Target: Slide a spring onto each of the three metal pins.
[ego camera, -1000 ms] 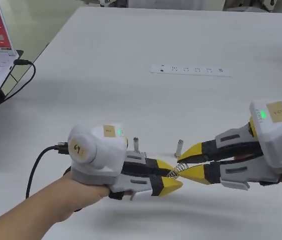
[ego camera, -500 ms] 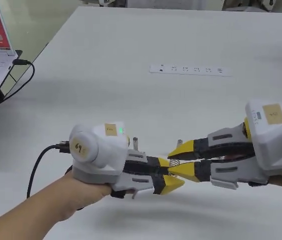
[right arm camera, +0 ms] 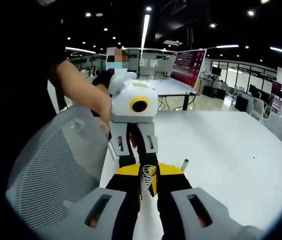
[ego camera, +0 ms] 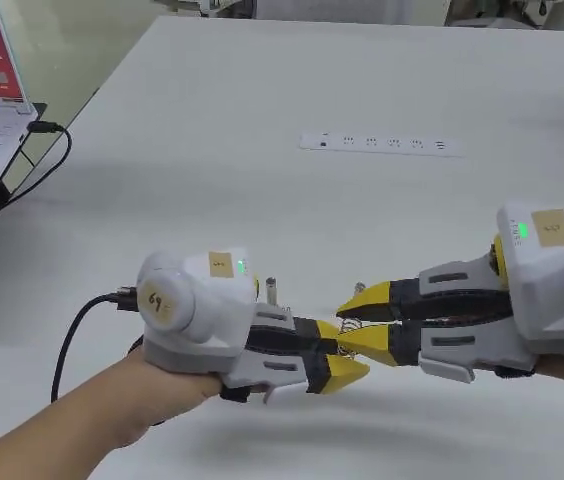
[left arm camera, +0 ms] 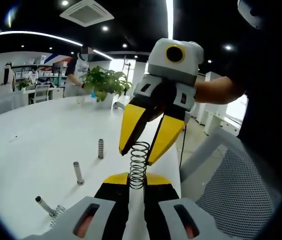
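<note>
Spring (left arm camera: 138, 165): held off table (ego camera: 262, 180), one end pinched in L gripper (left arm camera: 137, 179), closed on it. Other end sits betw. parted jaws of R gripper (left arm camera: 139, 156), at 12 o'clock in left gripper view; squeezing or not, can't tell. Pins (left arm camera: 78, 172): 3 on table, approx. 9 o'clock of spring, farthest pin (left arm camera: 101, 148) w/ coil on it.

A: Specify the supporting surface.
B: A white table (ego camera: 262, 90) with a plain top.
A: List the items resting on it.
B: A white power strip (ego camera: 380, 142) lies flat. The far pin (left arm camera: 100, 148) and the middle pin (left arm camera: 78, 173) stand upright. The near pin (left arm camera: 45, 205) leans, and a loose spring (left arm camera: 58, 213) lies just beside it.
</note>
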### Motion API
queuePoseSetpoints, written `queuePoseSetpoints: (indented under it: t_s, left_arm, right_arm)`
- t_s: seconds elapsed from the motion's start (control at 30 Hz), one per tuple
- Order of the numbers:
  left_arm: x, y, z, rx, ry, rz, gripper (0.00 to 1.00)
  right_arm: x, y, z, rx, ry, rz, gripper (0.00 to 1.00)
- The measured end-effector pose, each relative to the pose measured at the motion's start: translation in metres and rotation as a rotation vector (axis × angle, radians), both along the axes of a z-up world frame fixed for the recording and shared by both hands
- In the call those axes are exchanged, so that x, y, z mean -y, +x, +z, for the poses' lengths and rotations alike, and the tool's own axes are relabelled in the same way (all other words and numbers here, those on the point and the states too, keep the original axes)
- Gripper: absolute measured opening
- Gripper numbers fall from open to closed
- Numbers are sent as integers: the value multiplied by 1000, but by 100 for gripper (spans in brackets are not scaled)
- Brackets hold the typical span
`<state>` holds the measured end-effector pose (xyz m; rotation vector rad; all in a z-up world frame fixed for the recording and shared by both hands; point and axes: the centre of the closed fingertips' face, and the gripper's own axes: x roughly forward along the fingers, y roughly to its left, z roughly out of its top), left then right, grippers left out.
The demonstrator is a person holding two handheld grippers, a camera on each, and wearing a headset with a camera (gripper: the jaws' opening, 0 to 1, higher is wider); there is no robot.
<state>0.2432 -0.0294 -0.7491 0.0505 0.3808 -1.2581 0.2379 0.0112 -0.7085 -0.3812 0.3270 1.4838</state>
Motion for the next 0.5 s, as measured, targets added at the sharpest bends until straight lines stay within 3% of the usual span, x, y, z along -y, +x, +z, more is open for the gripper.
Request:
queuePoseSetpoints:
  t_s: [0.17, 0.27, 0.5]
  left_arm:
    - [-1, 0, 0, -4, -3, 3, 2]
    - [-1, 0, 2, -5, -12, 5, 2]
    - [-3, 2, 5, -3, -24, 11, 2]
  right_arm:
    - [0, 1, 0, -12, 10, -15, 9]
    - [1, 2, -3, -44, 5, -37, 10]
    - [-1, 0, -2, -22, 30, -53, 8]
